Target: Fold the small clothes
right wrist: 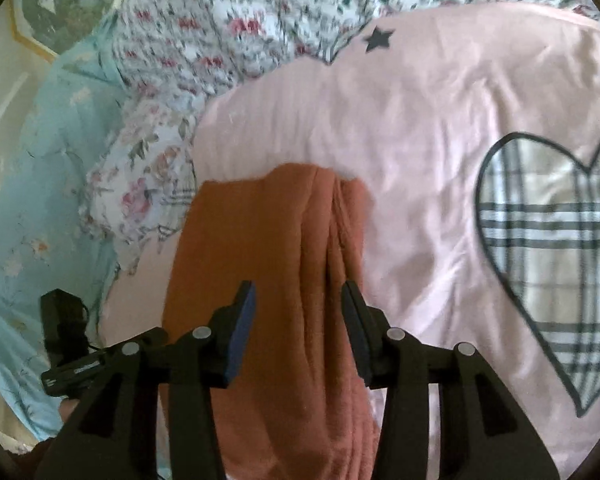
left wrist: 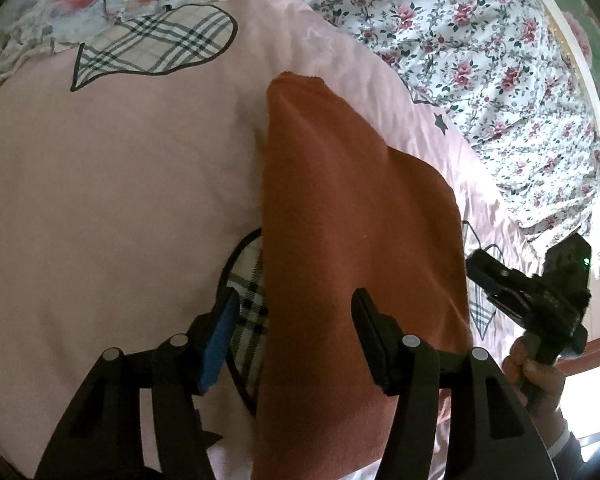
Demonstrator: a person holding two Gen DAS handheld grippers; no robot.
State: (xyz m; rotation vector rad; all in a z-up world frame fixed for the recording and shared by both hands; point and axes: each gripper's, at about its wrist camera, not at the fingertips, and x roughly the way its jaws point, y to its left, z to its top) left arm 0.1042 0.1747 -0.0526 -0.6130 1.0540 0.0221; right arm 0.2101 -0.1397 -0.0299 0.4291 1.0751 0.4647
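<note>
The rust-orange garment [left wrist: 340, 240] lies as a long folded strip on the pink bedcover [left wrist: 120, 200], running from the near edge away toward the floral quilt [left wrist: 480, 60] at the far side. It looks soft, light and slightly fuzzy — likely to sag and slide on itself rather than hold a crease, so the surest hold is probably a pinch through all layers at a corner or hemmed end, not mid-panel. The left gripper [left wrist: 296, 340] stands with its jaws wide apart above the near part of the cloth, its left finger over a plaid heart, pads pressing nothing. The right gripper [right wrist: 298, 328] hangs over the same strip with jaws moderately parted, the cloth below and between them but not clamped. The left wrist view shows the strip's full run, its narrow far tip, and the other gripper with the hand [left wrist: 536, 376] holding it at the right. The right wrist view alone reveals the lengthwise ridges [right wrist: 332, 240] where layers bunch along the right side — and a pale blue sheet [right wrist: 40, 220] at the left.
</note>
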